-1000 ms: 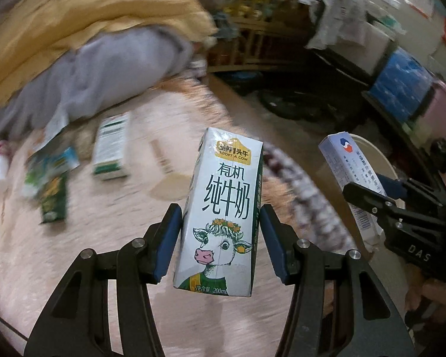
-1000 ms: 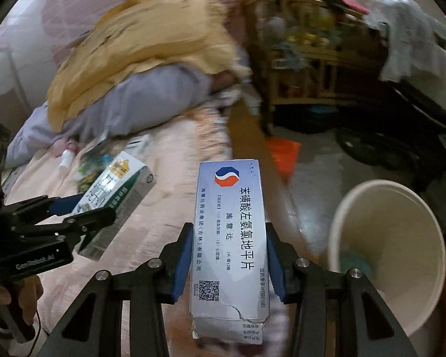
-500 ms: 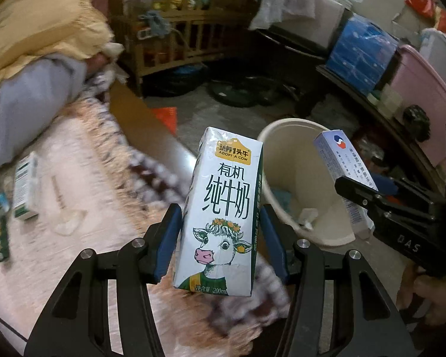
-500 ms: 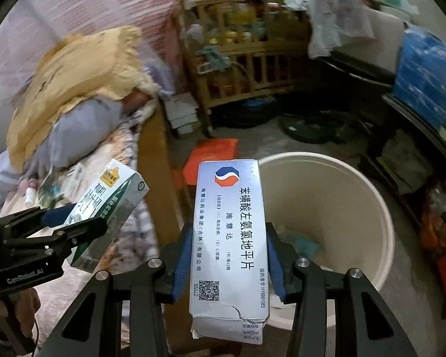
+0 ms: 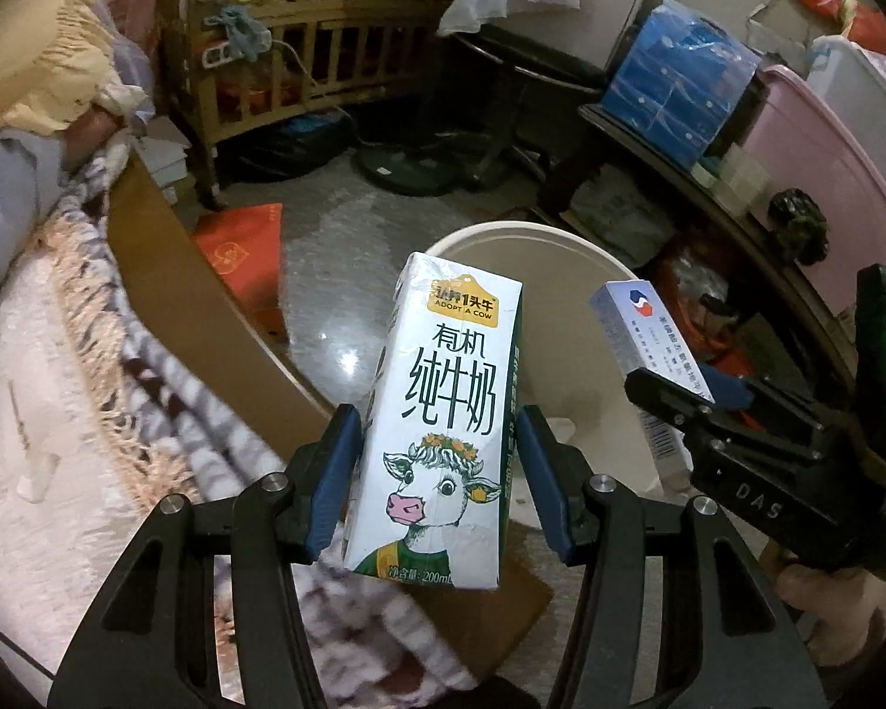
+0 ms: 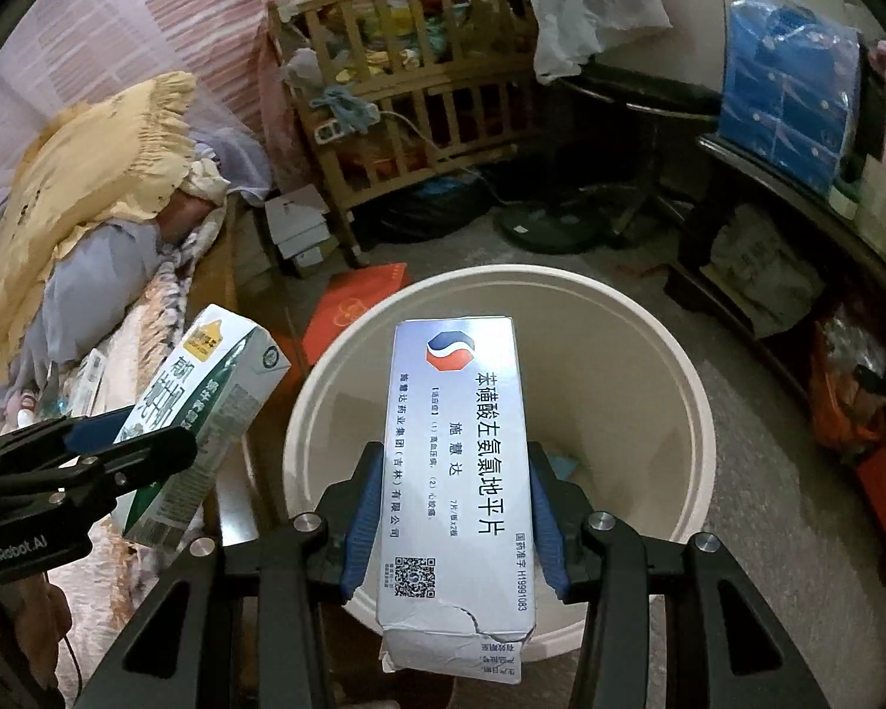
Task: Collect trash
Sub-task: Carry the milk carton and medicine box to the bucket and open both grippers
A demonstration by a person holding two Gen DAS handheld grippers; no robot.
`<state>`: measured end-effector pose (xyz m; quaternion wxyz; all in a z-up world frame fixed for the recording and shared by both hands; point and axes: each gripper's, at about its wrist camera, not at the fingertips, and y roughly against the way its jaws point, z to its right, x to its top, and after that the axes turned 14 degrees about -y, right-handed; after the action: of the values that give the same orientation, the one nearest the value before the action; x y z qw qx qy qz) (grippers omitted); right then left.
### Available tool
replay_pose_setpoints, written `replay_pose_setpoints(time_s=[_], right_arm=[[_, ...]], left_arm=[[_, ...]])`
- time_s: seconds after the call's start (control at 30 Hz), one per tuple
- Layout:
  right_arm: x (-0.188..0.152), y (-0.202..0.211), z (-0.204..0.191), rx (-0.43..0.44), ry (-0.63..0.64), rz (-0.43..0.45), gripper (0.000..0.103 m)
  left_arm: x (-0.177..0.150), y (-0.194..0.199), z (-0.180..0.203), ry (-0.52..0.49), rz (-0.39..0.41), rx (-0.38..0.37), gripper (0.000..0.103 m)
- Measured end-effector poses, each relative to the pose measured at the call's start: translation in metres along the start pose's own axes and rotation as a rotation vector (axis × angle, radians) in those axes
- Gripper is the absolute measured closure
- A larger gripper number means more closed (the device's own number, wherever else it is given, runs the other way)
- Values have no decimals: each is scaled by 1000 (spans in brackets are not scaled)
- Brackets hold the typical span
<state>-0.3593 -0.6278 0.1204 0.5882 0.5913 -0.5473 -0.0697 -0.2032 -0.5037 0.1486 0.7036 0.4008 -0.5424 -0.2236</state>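
My left gripper (image 5: 440,475) is shut on a white and green milk carton (image 5: 443,413) with a cow picture, held upright over the bed's edge beside a cream trash bucket (image 5: 567,254). My right gripper (image 6: 452,517) is shut on a white medicine box (image 6: 458,467) and holds it above the open bucket (image 6: 685,390). The milk carton (image 6: 207,407) shows at the left of the right wrist view, and the medicine box (image 5: 644,348) at the right of the left wrist view. A little trash lies at the bucket's bottom.
A bed with a fringed blanket (image 5: 88,354) and a wooden side board (image 5: 207,307) lies left of the bucket. More packets (image 6: 82,378) lie on the bed. A wooden crib (image 6: 419,112), a fan base (image 6: 555,224), a red packet (image 6: 354,307) and cluttered shelves (image 5: 709,177) surround the floor.
Both grippers have swung right from the bed to the bucket, still holding their items. The bucket now sits under the medicine box and close to the milk carton.
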Motion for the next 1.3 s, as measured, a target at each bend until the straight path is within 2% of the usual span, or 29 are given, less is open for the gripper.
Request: replay_pose_setpoints(time_s=[0.33, 0.9, 1.3], right_arm=[[3, -4, 18, -6, -35, -1, 59], [4, -9, 18, -8, -33, -8, 59], [12, -15, 21, -11, -50, -4, 59]], left_arm=[[9, -13, 6, 3, -1, -29, 50], [13, -18, 0, 22, 5, -30, 50], [16, -21, 0, 36, 26, -59, 50]])
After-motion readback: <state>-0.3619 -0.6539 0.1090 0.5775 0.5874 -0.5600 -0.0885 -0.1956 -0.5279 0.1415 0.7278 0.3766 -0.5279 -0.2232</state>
